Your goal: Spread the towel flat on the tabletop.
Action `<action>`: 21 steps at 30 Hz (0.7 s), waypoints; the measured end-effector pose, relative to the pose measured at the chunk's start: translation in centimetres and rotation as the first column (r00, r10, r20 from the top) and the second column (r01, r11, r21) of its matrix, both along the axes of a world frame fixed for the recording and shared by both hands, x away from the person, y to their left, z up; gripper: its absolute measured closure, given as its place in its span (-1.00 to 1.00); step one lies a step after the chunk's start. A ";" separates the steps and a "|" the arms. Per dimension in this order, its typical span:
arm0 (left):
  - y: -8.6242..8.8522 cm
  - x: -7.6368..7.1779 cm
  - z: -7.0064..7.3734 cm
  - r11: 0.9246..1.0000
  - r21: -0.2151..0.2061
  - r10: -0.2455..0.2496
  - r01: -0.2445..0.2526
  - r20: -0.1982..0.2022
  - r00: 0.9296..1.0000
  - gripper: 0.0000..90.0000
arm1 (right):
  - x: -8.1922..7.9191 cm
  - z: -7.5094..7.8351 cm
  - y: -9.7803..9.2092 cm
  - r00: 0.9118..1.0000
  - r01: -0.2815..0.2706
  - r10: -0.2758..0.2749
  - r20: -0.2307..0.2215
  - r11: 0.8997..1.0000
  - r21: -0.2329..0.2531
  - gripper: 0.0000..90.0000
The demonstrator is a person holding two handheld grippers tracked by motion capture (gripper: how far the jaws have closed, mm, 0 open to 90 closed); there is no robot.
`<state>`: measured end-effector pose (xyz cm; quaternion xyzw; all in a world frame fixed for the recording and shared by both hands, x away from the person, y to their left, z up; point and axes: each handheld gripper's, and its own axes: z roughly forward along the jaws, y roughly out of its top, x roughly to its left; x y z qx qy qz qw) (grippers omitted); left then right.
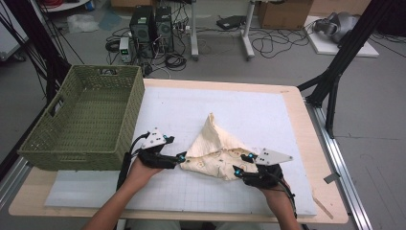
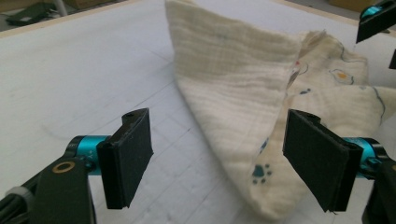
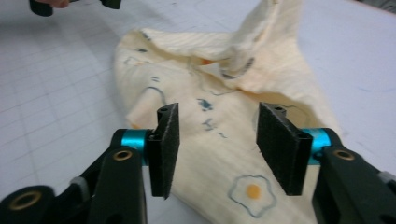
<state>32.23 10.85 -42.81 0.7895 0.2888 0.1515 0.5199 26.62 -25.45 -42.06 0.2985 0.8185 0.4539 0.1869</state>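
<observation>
Cream cloth [image 1: 214,151] between both grippers, left gripper [image 1: 180,157] jaws released, right gripper [image 1: 242,164] jaws released

Looks like a lab or test workspace: grey floor behind the counter [image 1: 306,143] strewn with tangled cables [image 1: 268,45], two black PC towers [image 1: 152,26] sitting on the floor, cardboard boxes [image 1: 282,13], black rig frame struts [image 1: 342,57], gridded white mat [image 1: 249,115] on the counter.
</observation>
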 end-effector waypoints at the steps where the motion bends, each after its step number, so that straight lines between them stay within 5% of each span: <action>1: -0.5 0.2 0.1 1.000 0.007 -0.021 0.021 -0.004 1.000 -0.44 | 0.0 0.0 0.0 1.000 0.000 0.000 0.000 1.000 0.000 0.05; 7: -4.1 1.3 -0.3 0.990 0.090 -0.108 0.111 -0.033 0.994 -0.28 | -0.1 0.2 -1.0 0.998 0.064 -0.064 0.030 0.998 -0.018 0.03; 12: -6.1 1.4 -1.2 0.969 0.180 -0.164 0.170 -0.046 0.985 -0.13 | 0.0 0.1 -1.4 0.997 0.070 -0.070 0.026 0.997 -0.011 0.04; 18: -6.0 1.6 -1.5 0.954 0.247 -0.162 0.169 -0.048 0.986 0.60 | 0.2 -0.2 -1.3 0.997 0.076 -0.076 0.021 0.997 -0.017 0.01; 19: -5.8 1.6 -1.4 0.954 0.252 -0.158 0.162 -0.035 0.987 0.76 | 0.3 -0.3 -1.2 0.996 0.083 -0.083 0.019 0.996 -0.027 -0.01; 21: -5.2 1.7 -1.0 0.968 0.218 -0.126 0.127 -0.016 0.992 0.89 | 0.7 -0.8 -0.9 0.994 0.108 -0.108 0.006 0.992 -0.058 -0.03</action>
